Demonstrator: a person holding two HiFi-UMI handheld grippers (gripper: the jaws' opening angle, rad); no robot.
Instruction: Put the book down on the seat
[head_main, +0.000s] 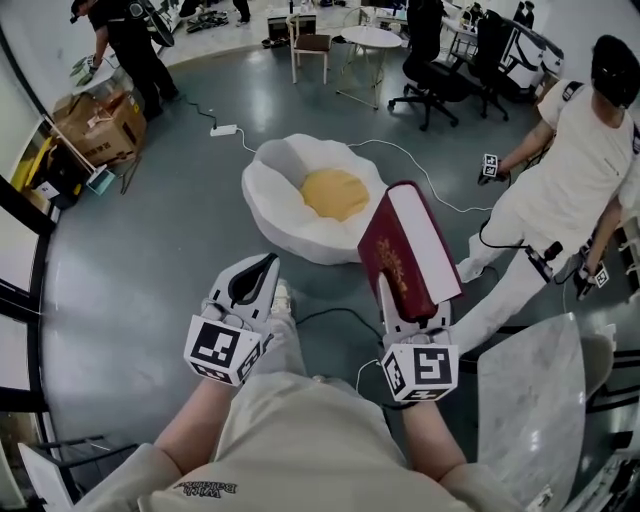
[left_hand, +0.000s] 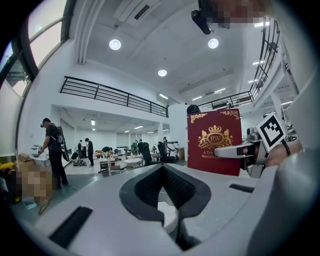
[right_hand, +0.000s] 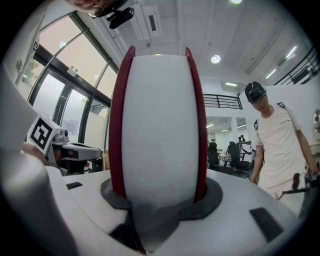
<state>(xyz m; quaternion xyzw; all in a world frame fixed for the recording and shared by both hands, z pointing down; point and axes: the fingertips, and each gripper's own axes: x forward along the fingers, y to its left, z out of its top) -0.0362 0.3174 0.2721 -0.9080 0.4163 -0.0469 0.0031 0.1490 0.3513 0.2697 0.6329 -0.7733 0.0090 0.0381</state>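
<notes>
The right gripper (head_main: 410, 308) is clamped across both red covers of the book (head_main: 405, 245), gripping it at the bottom so it stands nearly upright in the air with its white page edge turned toward the holder. The book hangs at about 4 o'clock from the seat (head_main: 272, 205), a white beanbag with a yellow cushion (head_main: 335, 193) on the floor, and is not resting on it. At 9 o'clock from the book, the left gripper (head_main: 267, 263) has its jaws together on nothing.
</notes>
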